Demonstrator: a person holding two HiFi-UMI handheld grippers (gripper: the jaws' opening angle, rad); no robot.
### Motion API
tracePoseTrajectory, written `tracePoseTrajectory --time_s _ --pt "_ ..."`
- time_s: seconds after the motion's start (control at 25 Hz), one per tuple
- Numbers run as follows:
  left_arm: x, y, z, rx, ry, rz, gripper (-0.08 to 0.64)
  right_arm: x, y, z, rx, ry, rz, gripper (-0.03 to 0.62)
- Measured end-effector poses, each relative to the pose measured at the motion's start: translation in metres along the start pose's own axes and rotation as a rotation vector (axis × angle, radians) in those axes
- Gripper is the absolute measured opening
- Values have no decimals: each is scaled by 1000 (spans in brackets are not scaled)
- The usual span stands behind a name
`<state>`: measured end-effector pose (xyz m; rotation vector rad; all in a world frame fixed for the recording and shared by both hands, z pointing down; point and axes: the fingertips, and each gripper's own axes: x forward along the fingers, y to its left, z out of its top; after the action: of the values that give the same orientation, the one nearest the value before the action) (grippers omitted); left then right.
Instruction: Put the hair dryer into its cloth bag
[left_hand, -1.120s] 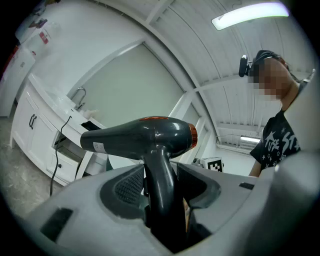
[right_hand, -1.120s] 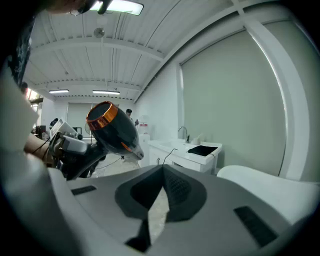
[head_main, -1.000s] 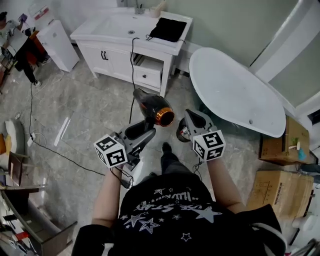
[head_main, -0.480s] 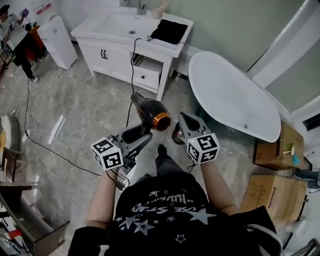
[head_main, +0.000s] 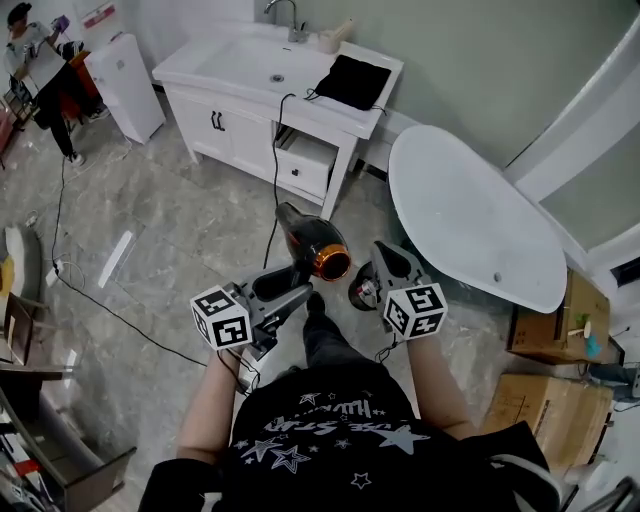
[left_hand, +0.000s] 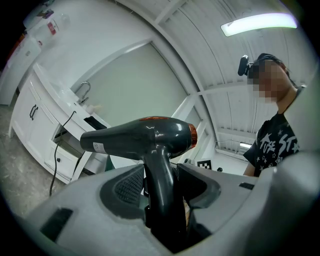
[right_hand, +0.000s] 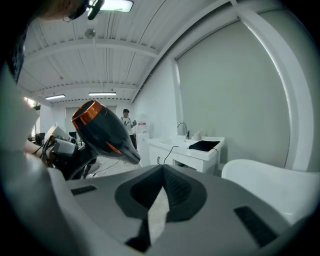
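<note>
Hair dryer clamped by handle in left tool; right tool closed, empty; dryer's white label unreadable.

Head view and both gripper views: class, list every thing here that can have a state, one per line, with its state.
hair dryer: in the air, handle clamped by the left gripper.
cord: hanging from the vanity top.
left gripper: shut on the hair dryer's handle.
right gripper: shut, empty.
cloth bag: lying flat on the vanity top, not held.
drawer: pulled out.
cabinet doors: shut.
</note>
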<state>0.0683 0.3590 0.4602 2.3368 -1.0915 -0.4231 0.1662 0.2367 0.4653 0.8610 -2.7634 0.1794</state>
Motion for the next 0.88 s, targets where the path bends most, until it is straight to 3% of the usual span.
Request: tracePoseTrajectory --time_s 0.24,0.48,0.88 --pt "21 46 23 -22 23 35 215 63 -24 7 20 10 38 6" --pt "58 88 58 -18 45 44 215 120 -75 42 0 -16 48 6" --pt "128 172 111 1 77 99 216 191 -157 66 25 -24 41 6"
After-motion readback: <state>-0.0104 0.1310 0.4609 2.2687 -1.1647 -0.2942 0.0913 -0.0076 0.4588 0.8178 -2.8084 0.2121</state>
